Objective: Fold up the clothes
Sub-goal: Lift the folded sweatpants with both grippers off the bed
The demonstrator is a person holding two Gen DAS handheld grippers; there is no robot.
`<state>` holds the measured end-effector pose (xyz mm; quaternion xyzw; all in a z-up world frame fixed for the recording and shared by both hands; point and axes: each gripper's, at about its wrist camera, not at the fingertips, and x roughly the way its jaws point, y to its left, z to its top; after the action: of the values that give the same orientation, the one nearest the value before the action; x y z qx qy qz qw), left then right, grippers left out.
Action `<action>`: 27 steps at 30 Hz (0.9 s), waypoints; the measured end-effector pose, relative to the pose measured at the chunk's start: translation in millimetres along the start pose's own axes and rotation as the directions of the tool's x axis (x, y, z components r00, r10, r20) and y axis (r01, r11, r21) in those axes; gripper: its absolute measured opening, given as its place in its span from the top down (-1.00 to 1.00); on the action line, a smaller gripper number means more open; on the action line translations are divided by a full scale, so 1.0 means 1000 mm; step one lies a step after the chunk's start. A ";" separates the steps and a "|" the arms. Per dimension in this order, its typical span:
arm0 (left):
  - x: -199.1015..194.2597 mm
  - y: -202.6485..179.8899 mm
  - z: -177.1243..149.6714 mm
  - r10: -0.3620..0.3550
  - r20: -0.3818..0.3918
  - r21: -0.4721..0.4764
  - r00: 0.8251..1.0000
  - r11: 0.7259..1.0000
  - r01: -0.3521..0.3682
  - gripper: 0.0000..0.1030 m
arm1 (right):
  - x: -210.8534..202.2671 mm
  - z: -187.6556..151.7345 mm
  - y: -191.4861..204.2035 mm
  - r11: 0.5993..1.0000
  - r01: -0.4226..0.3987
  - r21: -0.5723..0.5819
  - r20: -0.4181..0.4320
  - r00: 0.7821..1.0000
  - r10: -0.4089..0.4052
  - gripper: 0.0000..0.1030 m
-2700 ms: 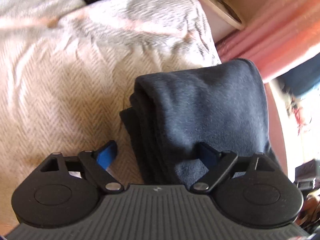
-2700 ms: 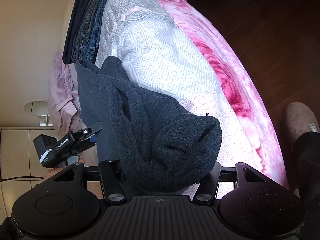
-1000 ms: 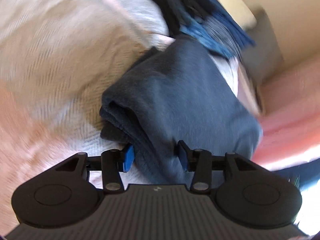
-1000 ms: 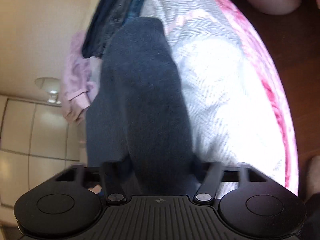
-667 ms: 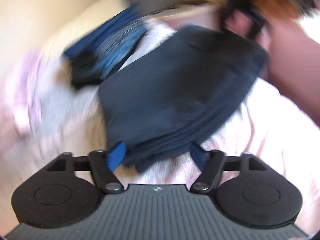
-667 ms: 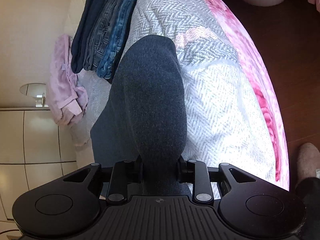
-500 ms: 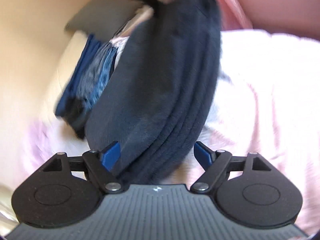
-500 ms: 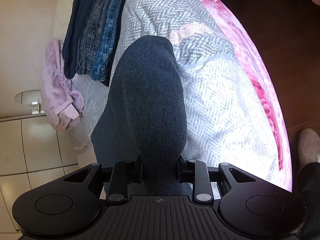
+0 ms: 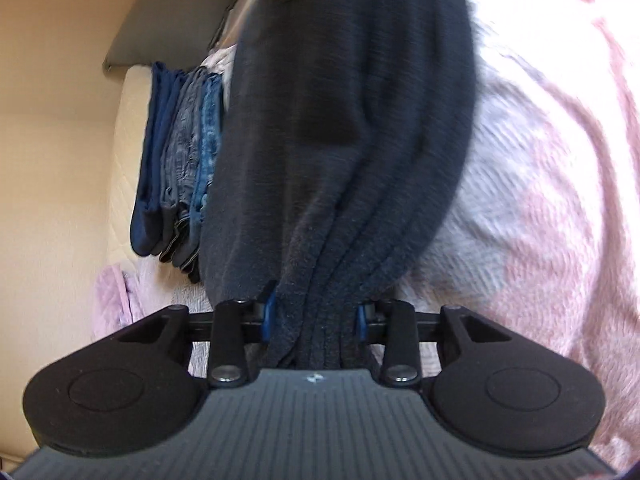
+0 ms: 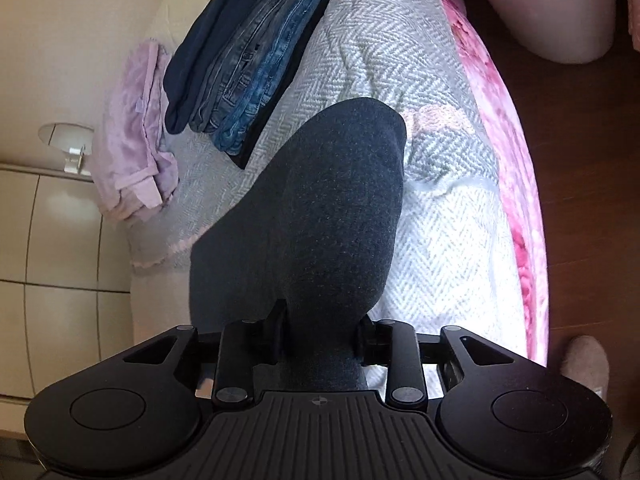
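Above the herringbone blanket [image 10: 440, 240], the folded dark garment [image 10: 328, 208] hangs between both grippers: left gripper [image 9: 314, 316] closing on its layers, right gripper [image 10: 320, 340] easing open around it. Risk: layers slipping, fold collapsing beside the jeans stack [image 10: 256, 52].

A herringbone-covered bed [image 10: 452, 216] carries stacked jeans [image 10: 256, 52] and perhaps a lilac garment [image 10: 132, 136].

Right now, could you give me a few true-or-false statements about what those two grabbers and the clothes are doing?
1. The left gripper has the folded dark grey garment between its fingers. True.
2. The right gripper is empty. False: the same dark grey garment sits between its fingers.
3. A stack of folded jeans lies on the herringbone blanket. True.
4. The lilac garment tops the jeans stack. False: it lies beside it.
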<state>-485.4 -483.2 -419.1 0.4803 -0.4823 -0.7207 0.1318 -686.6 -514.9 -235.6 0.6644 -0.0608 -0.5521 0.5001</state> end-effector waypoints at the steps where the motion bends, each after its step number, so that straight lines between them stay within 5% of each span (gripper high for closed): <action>1: 0.001 0.003 0.001 -0.007 -0.004 -0.018 1.000 1.000 0.007 0.39 | 0.000 -0.007 0.003 0.998 0.032 -0.045 0.001 0.999 -0.032 0.16; 4: 0.004 0.012 0.001 -0.036 0.004 -0.080 0.999 0.996 0.036 0.41 | -0.006 -0.029 0.016 0.970 0.125 -0.211 0.024 0.992 -0.123 -0.06; 5: 0.002 0.016 -0.001 -0.055 0.018 -0.104 0.998 0.993 0.057 0.41 | -0.009 -0.039 0.026 0.935 0.171 -0.311 0.062 0.985 -0.159 -0.35; 7: 0.004 0.028 -0.007 -0.105 0.051 -0.159 0.993 0.981 0.112 0.41 | -0.014 -0.063 0.047 0.826 0.257 -0.501 0.142 0.966 -0.215 -0.61; 9: 0.002 0.043 -0.014 -0.158 0.089 -0.200 0.983 0.964 0.174 0.41 | -0.011 -0.098 0.069 0.655 0.303 -0.692 0.204 0.953 -0.226 -0.62; 13: 0.005 0.077 -0.022 -0.268 0.143 -0.315 0.953 0.900 0.301 0.42 | 0.018 -0.179 0.092 0.207 0.325 -0.923 0.284 0.937 -0.204 -0.63; 16: -0.004 0.092 -0.025 -0.329 0.172 -0.365 0.928 0.854 0.371 0.42 | 0.057 -0.223 0.089 -0.071 0.357 -0.931 0.364 0.912 -0.190 -0.63; 19: 0.000 0.103 -0.028 -0.366 0.195 -0.379 0.910 0.828 0.414 0.42 | 0.095 -0.243 0.077 -0.323 0.449 -0.833 0.521 0.834 -0.184 -0.63; 21: 0.000 0.101 -0.028 -0.364 0.200 -0.355 0.910 0.839 0.413 0.41 | 0.108 -0.238 0.068 -0.393 0.472 -0.789 0.575 0.793 -0.201 -0.54; 22: 0.000 0.097 -0.027 -0.353 0.198 -0.330 0.914 0.854 0.402 0.40 | 0.104 -0.233 0.067 -0.383 0.476 -0.792 0.575 0.793 -0.202 -0.06; 23: 0.000 0.093 -0.026 -0.341 0.195 -0.302 0.920 0.871 0.387 0.35 | 0.099 -0.227 0.066 -0.366 0.475 -0.800 0.567 0.798 -0.203 0.22; 27: -0.010 0.047 -0.012 -0.201 0.148 -0.036 0.968 0.977 0.208 0.13 | 0.061 -0.206 0.076 -0.309 0.440 -0.843 0.509 0.837 -0.198 0.34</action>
<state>-483.3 -507.0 -375.3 0.4710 -0.4199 -0.7751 0.0338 -463.8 -467.5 -243.6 -0.0210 0.5272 -0.5574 0.6410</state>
